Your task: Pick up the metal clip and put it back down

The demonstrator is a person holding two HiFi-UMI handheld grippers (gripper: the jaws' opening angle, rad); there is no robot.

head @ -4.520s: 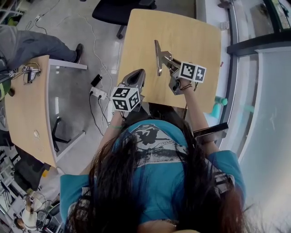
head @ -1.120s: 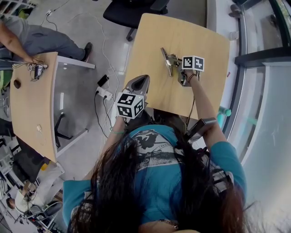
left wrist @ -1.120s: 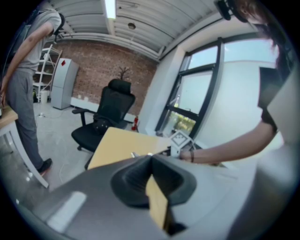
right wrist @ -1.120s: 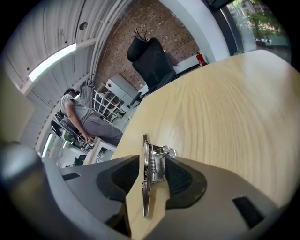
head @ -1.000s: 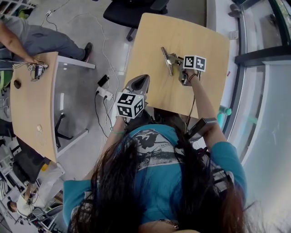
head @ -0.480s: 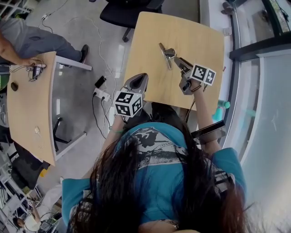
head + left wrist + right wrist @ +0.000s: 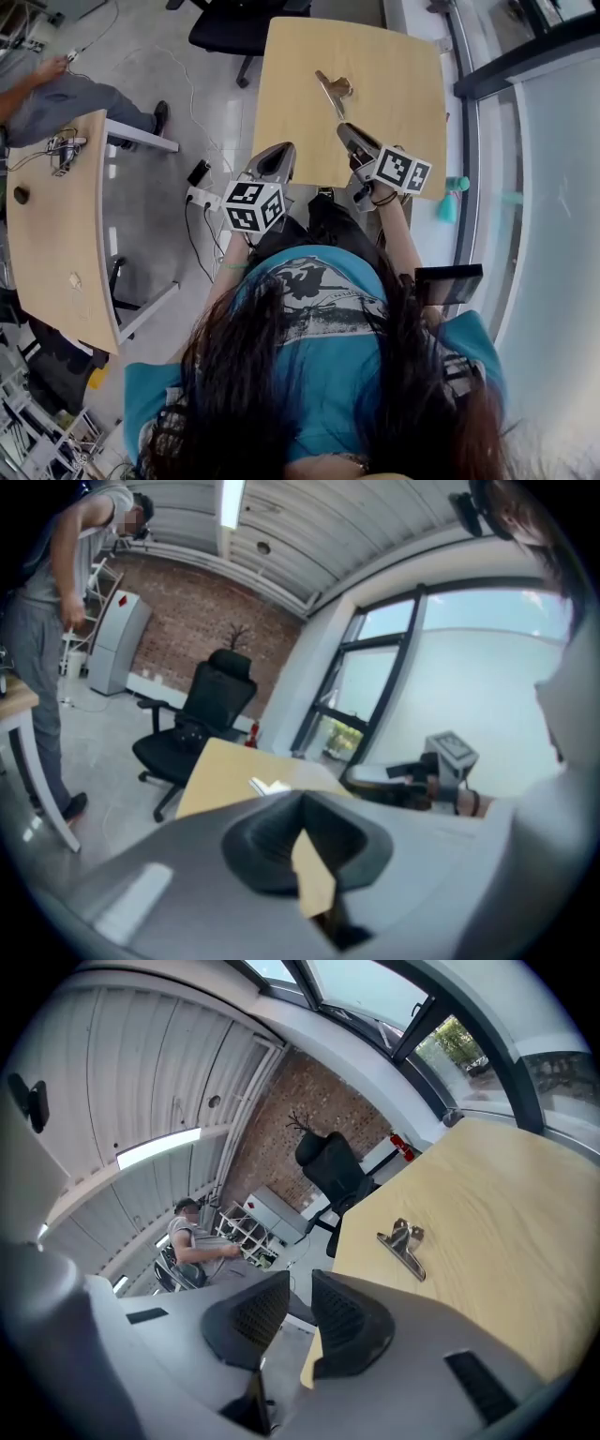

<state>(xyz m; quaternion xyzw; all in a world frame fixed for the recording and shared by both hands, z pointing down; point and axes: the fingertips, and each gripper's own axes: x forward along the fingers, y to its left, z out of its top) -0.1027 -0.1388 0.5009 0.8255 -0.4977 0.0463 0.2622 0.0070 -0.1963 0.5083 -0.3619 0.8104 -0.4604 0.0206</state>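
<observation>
Right gripper (image 7: 300,1286): closing at this moment, ribbed pads (image 7: 342,1321) partway apart, only floor and the near table edge in the gap. Holds nothing. Hangs at the near edge of the wooden table (image 7: 403,66), jaws aimed across it.

Ahead of those jaws, the metal clip (image 7: 403,1244): down on the tabletop, a little to their right in the right gripper view, well apart from the tips, touched by neither gripper.

To the left of it, the left gripper (image 7: 302,806): jaws met at the tips, a sliver of tabletop visible behind them, nothing in the grip. Clip ahead of this one too, farther up the table.

In the right gripper view alone: the gap between the pads, and the clip's handles standing up off the wood. In the head view alone: both grippers side by side with their marker cubes, the clip beyond the right one's tips. In the left gripper view alone: the right gripper from the side, off to the right.

Past the table's far end, a black office chair (image 7: 202,724); farther off, a person (image 7: 47,621) standing.
</observation>
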